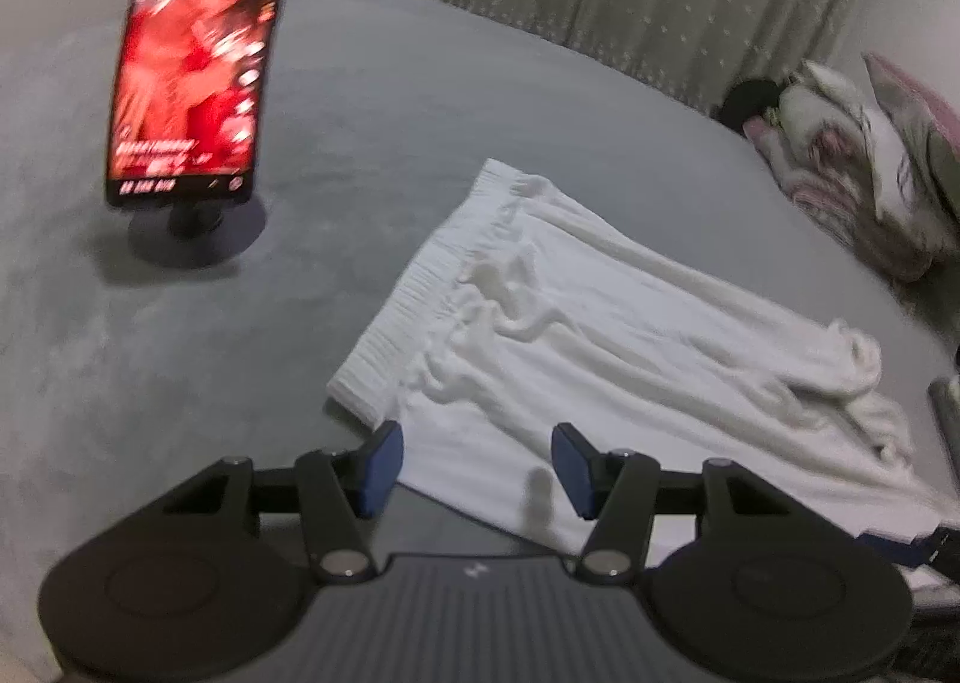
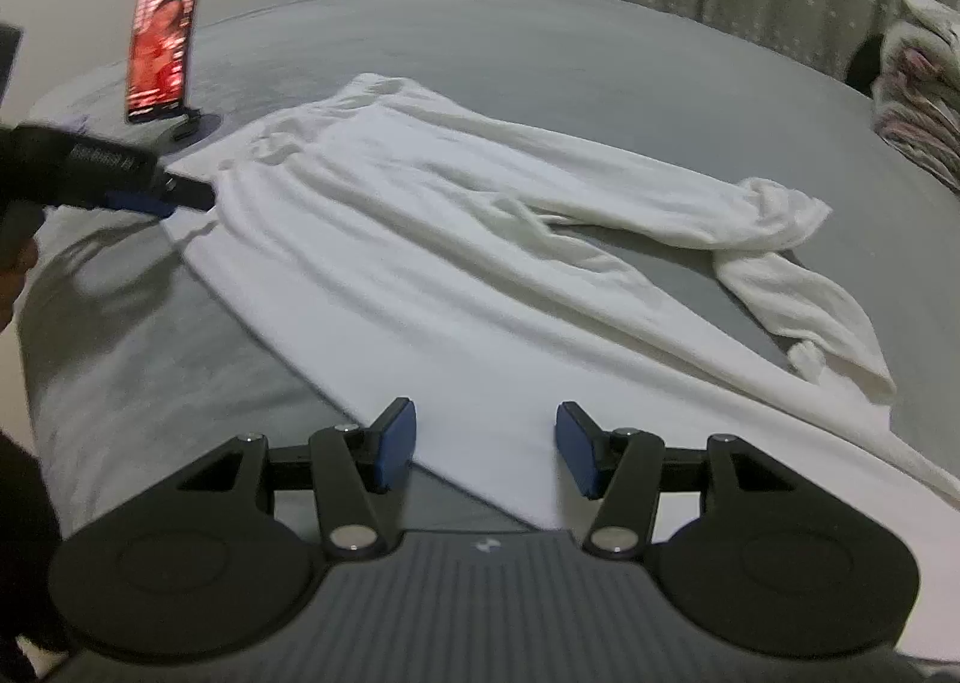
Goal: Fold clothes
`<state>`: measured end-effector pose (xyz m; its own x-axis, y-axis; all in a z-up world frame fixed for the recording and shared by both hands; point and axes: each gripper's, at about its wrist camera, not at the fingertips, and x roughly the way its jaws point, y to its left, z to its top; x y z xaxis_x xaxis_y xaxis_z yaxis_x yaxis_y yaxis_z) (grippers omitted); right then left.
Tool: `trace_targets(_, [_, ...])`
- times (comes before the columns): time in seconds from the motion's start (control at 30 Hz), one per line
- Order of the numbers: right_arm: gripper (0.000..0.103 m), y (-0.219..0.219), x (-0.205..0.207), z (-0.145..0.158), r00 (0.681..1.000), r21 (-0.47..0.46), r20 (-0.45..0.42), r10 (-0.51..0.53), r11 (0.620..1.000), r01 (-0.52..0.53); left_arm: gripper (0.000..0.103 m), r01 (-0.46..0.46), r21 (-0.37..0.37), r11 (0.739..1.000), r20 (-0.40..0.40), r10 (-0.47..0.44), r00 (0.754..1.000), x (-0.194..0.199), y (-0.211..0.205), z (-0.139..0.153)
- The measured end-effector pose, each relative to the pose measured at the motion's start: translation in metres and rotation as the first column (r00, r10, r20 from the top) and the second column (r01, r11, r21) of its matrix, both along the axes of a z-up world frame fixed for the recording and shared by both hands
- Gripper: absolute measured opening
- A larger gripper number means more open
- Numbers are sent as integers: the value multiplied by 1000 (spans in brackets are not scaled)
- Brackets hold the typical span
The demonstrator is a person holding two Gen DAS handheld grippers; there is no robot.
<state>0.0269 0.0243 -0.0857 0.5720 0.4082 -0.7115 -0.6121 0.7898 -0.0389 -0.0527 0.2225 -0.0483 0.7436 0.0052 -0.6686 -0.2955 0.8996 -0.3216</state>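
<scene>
Left wrist: I look down, close over my left gripper [image 1: 477, 467], at the trousers' [image 1: 576, 323] waistband.
Right wrist: low over my right gripper [image 2: 486, 446], along their legs.
Shared: trousers, phone [image 1: 192, 53], bed [image 1: 390, 101].

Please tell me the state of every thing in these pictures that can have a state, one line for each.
White trousers: spread flat on the bed, unfolded, far leg end crumpled.
Left tool: open, nothing between its pads, above the near edge close to the waistband.
Right tool: open, empty, above the near leg edge.
Phone: upright on its stand, screen lit.
Bed: covered with a grey sheet.
Folded bedding: piled at the bed's far side.
</scene>
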Motion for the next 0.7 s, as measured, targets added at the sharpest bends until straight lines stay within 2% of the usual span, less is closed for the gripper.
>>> trace_targets(0.1, [56,2,-8,0,999,-16,14,41,999,-41,56,-26,3,1000,7,26,1000,-5,3,3])
trace_targets(0.23, [56,3,-19,-1,995,-47,37,97,994,-95,56,-65,51,997,7,65,998,-12,9,2])
trace_targets(0.4, [56,0,-25,-4,988,-74,73,134,989,-129,53,-99,24,995,3,99,995,-14,17,-5])
trace_targets(0.47, [56,-2,-25,-7,987,-83,87,138,988,-131,44,-104,41,994,7,104,995,-13,13,-5])
trace_targets(0.57, [54,-2,-24,-10,986,-89,99,137,988,-128,36,-115,62,991,7,114,993,-10,10,-8])
trace_targets(0.67, [47,-1,-24,-12,983,-98,120,137,987,-126,27,-120,82,989,11,120,993,-8,9,-9])
trace_targets(0.7, [41,0,-25,-14,982,-101,128,139,987,-126,25,-121,88,989,13,121,993,-9,9,-10])
